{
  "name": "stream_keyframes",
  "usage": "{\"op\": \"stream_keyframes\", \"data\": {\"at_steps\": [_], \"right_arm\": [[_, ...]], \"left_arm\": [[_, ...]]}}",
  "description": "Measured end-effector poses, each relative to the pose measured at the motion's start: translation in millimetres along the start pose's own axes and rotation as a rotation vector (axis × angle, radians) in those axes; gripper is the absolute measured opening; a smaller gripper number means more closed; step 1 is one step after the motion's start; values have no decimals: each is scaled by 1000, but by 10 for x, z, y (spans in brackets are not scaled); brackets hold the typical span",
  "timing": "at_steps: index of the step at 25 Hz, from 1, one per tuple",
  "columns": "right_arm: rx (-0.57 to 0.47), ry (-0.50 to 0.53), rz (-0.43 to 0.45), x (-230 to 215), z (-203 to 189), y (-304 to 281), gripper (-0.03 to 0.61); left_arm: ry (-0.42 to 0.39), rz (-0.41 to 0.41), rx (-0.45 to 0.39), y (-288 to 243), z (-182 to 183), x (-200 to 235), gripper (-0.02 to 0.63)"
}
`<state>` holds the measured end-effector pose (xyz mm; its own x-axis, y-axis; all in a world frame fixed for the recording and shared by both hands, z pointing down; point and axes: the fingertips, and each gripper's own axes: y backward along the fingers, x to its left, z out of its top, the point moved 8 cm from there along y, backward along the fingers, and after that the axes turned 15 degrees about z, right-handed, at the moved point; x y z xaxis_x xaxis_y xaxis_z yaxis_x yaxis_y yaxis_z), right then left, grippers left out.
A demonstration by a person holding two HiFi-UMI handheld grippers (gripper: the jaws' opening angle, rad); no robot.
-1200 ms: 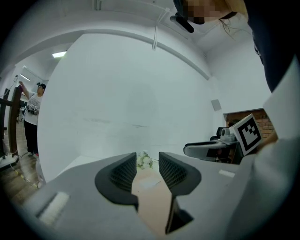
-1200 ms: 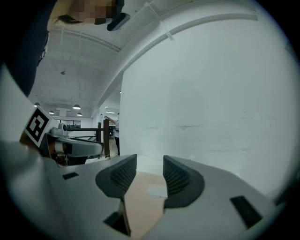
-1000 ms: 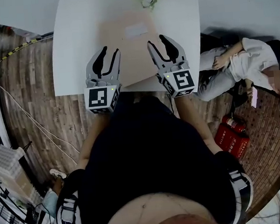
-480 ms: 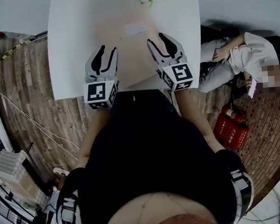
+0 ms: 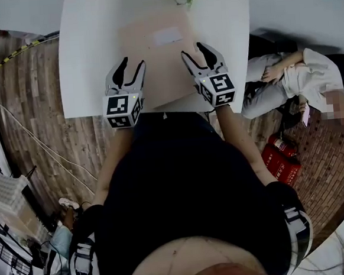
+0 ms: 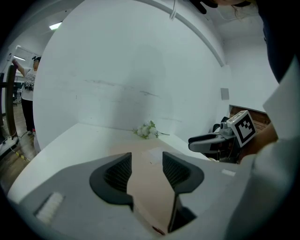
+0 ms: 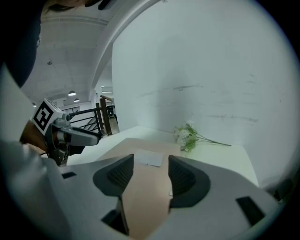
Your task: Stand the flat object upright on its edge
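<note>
Sinking toward the near edge of the envelope [image 5: 156, 52], left gripper [image 5: 132, 63] and right gripper [image 5: 192, 49] have just spread wider, pinching nothing; the envelope lies flat, not yet lifted.

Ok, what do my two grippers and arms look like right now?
The left gripper and right gripper match: light grey, wedge-shaped jaws lined with black ribbed pads. Each carries a white cube printed with black square markers at its back end. The person wears a black top. No cables show on either gripper.
</note>
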<state>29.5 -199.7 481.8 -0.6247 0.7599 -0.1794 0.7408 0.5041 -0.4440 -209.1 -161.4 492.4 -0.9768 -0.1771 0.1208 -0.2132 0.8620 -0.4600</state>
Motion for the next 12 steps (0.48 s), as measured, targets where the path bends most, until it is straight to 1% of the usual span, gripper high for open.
{"op": "stream_keyframes", "data": {"at_steps": [6, 9, 12], "right_arm": [[62, -32, 73, -140, -142, -71, 230], [85, -47, 112, -214, -223, -93, 247], [105, -77, 144, -295, -299, -108, 267]], "left_arm": [[21, 24, 59, -62, -140, 13, 229], [69, 15, 101, -102, -234, 8, 241], [122, -4, 157, -153, -324, 8, 278]]}}
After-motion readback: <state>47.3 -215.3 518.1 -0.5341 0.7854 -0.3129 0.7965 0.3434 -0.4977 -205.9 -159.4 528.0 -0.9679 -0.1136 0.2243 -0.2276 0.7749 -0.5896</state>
